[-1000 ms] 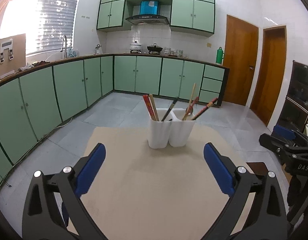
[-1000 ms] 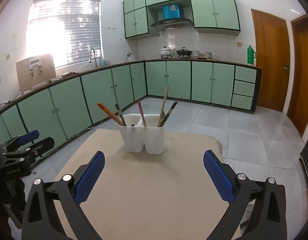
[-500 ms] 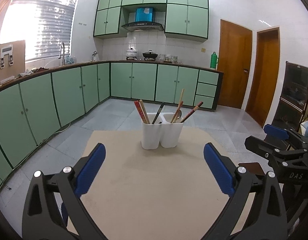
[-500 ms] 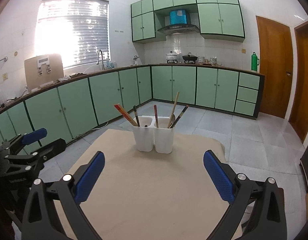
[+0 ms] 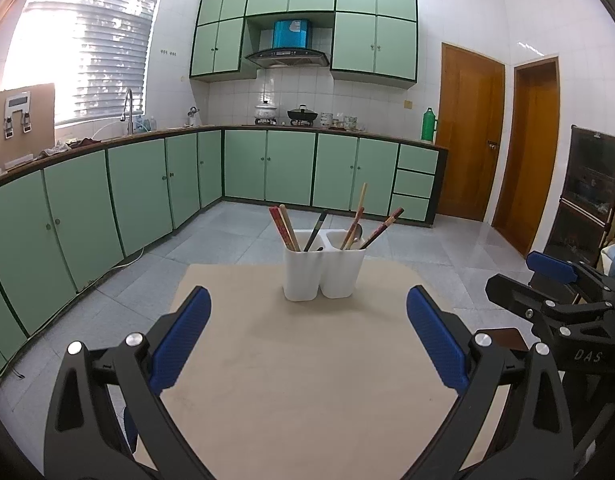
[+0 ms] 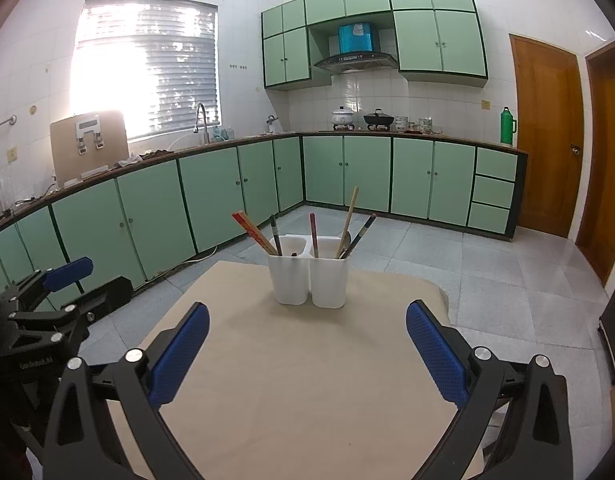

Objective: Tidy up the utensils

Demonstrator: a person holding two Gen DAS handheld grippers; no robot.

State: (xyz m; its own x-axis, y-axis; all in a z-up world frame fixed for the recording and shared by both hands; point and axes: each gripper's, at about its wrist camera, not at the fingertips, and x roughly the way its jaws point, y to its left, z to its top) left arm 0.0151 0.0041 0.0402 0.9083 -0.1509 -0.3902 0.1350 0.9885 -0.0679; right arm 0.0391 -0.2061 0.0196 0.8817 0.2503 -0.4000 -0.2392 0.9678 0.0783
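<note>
Green-fronted kitchen cabinets point(image 5: 139, 208) are lining the room behind a beige table point(image 5: 307, 380), where a white two-compartment utensil holder point(image 5: 323, 272) is standing upright toward the far edge. Chopsticks point(image 5: 285, 228) are leaning out of its left compartment beside a dark-handled utensil point(image 5: 316, 229), while more sticks and what looks like a spoon point(image 5: 357, 234) are fanning out of the right one. Nothing else is lying on the tabletop in either view. The left gripper point(image 5: 307, 332) and right gripper point(image 6: 307, 336) are hovering near the table's close edge, each with its blue pads point(image 6: 437, 354) spread wide and holding nothing, well apart from the holder. The utensils are looking thin, stiff and light, likely smooth and prone to slipping or pivoting between the pads; a pinch on the exposed upper shaft, just above the rim, is seeming the surest hold. The holder itself is appearing light plastic and could tip or slide if a stick is dragged sideways rather than lifted straight out along its lean.
</note>
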